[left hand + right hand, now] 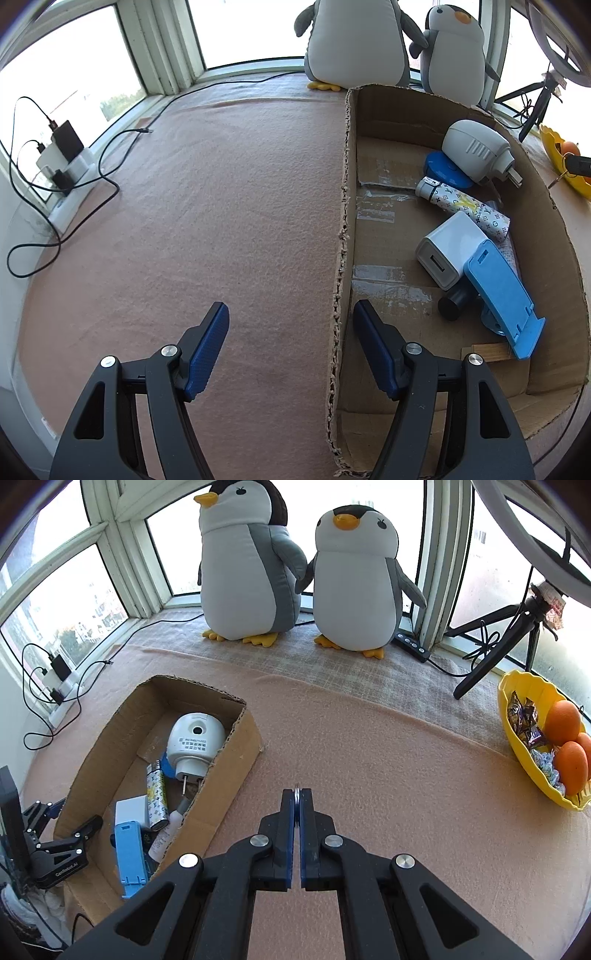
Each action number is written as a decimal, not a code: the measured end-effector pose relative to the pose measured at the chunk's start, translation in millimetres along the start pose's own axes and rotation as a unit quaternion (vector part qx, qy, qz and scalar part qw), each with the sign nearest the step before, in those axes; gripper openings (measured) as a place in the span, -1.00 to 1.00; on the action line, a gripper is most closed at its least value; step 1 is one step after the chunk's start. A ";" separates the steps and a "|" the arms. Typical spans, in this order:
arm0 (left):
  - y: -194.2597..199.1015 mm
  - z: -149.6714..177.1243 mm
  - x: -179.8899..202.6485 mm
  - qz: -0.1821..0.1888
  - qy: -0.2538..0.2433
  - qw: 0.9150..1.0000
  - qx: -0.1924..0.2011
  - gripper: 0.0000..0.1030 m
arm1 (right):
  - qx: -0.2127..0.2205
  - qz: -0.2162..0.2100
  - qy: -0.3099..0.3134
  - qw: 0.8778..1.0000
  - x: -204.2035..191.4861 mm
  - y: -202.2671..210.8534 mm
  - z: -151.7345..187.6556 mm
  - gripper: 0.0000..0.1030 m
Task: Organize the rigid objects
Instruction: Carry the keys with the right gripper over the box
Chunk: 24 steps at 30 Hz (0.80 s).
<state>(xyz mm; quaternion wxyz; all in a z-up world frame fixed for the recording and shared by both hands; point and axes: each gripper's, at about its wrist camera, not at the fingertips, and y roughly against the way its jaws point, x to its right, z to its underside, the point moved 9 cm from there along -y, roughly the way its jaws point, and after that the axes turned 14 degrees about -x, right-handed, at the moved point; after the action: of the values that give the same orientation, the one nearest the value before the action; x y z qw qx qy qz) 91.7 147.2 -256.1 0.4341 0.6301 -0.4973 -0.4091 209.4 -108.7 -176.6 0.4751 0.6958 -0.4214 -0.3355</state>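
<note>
Straddling the near wall of the cardboard box, the left gripper has its fingers spread wide and empty, one over the pink counter, one inside the box. Farther right in the box lie a white charger, a blue phone stand and a white plug-in device. The right gripper is pinched onto what looks like a thin metal ring, above the counter right of the box.

Open claw astride box wall
</note>
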 end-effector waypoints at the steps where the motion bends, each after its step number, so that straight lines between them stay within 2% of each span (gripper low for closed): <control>1: -0.2 -0.1 -0.3 0.002 0.001 1.000 0.000 0.36 | 0.004 -0.004 0.004 1.000 -6.3 5.5 0.9 -0.96; 7: -1.9 -0.3 -1.3 0.010 0.004 1.000 -0.002 0.36 | 0.021 -0.026 0.034 0.999 -48.3 30.3 7.3 -0.96; 13: -2.6 -0.4 -1.0 0.012 0.003 1.000 -0.002 0.36 | 0.021 -0.058 0.059 0.996 -91.4 37.9 15.5 -0.96; 24: -2.0 -0.1 2.8 0.014 0.003 1.000 -0.001 0.36 | -0.015 -0.074 0.099 0.992 -152.0 11.6 27.1 -0.96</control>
<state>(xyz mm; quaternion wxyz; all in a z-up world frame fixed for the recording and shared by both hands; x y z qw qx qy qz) 92.9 144.8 -258.2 0.4415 0.6238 -0.5043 -0.4020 118.9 16.4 -164.3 0.4985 0.7479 -0.3147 -0.3053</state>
